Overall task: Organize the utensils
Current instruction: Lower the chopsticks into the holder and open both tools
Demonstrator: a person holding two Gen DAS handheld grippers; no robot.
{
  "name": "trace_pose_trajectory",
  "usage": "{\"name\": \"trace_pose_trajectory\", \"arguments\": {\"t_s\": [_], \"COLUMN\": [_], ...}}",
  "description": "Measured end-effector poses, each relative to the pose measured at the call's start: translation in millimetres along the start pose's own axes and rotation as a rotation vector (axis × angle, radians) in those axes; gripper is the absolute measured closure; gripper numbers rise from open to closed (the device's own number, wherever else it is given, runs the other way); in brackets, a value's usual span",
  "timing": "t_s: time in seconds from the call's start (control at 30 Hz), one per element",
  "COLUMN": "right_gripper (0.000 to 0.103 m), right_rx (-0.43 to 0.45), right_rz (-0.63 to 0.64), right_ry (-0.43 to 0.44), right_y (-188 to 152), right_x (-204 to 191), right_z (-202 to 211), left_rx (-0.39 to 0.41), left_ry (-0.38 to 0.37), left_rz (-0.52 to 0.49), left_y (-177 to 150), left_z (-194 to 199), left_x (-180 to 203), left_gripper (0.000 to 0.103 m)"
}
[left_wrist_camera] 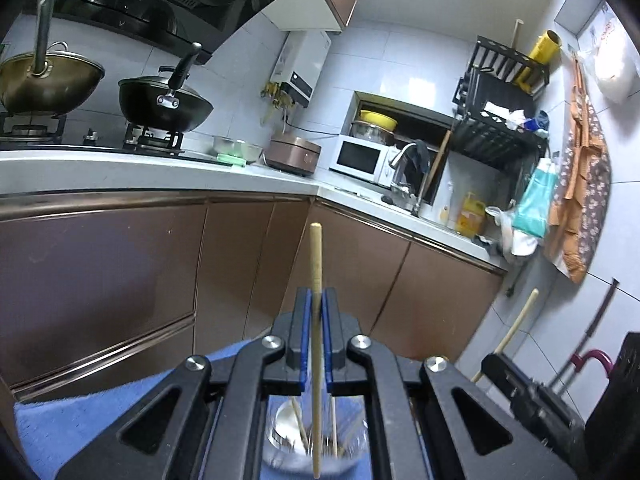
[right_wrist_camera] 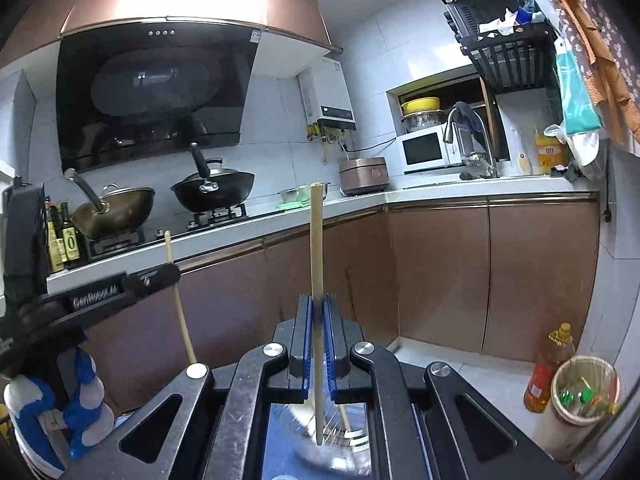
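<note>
Two long counters (right_wrist_camera: 360, 204) meet in a corner and form the biggest thing in both views, with brown cabinet doors (left_wrist_camera: 120, 280) below them. On the stove stand a black wok (right_wrist_camera: 214, 190) and a brass-coloured wok (right_wrist_camera: 116, 210), side by side. Farther along, a white microwave (right_wrist_camera: 426, 148) sits next to the tap (right_wrist_camera: 472, 132).

Each hand holds one gripper. The left gripper (left_wrist_camera: 319, 304) is clenched on a wooden chopstick (left_wrist_camera: 316, 264), which stands nearly upright between the blue pads. The right gripper (right_wrist_camera: 319, 308) is clenched in the same way on a second chopstick (right_wrist_camera: 316, 240). Below both grippers is a glass cup (left_wrist_camera: 316, 444) with other utensils inside, blurred, standing on a blue cloth (left_wrist_camera: 80, 416). Both chopsticks reach down over this cup.
</note>
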State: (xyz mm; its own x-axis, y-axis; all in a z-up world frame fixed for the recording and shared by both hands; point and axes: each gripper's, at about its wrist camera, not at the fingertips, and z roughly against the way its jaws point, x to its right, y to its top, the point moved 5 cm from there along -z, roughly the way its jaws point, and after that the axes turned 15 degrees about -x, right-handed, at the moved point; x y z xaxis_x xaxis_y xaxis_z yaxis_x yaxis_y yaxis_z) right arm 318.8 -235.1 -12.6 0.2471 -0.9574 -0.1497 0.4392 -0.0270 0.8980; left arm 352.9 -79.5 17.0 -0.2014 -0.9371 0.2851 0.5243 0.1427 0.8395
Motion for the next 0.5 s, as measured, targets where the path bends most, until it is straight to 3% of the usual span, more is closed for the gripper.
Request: {"name": "trace_pose_trajectory", "arguments": {"t_s": [0.23, 0.5], "right_gripper": [0.097, 0.097], "right_rx": [-0.037, -0.110], "right_rz": [-0.004, 0.001], "right_ry": [-0.039, -0.091], "right_y": [-10, -43], "right_x": [18, 28], "right_z": [-53, -98], "left_rx": [-0.020, -0.065], "left_ry": [0.036, 0.040], "left_rz": [0.024, 0.083], "left_y": [-4, -33], "left_z": [-70, -126], "left_x": [-1, -14], "left_gripper": [0.098, 0.098]}}
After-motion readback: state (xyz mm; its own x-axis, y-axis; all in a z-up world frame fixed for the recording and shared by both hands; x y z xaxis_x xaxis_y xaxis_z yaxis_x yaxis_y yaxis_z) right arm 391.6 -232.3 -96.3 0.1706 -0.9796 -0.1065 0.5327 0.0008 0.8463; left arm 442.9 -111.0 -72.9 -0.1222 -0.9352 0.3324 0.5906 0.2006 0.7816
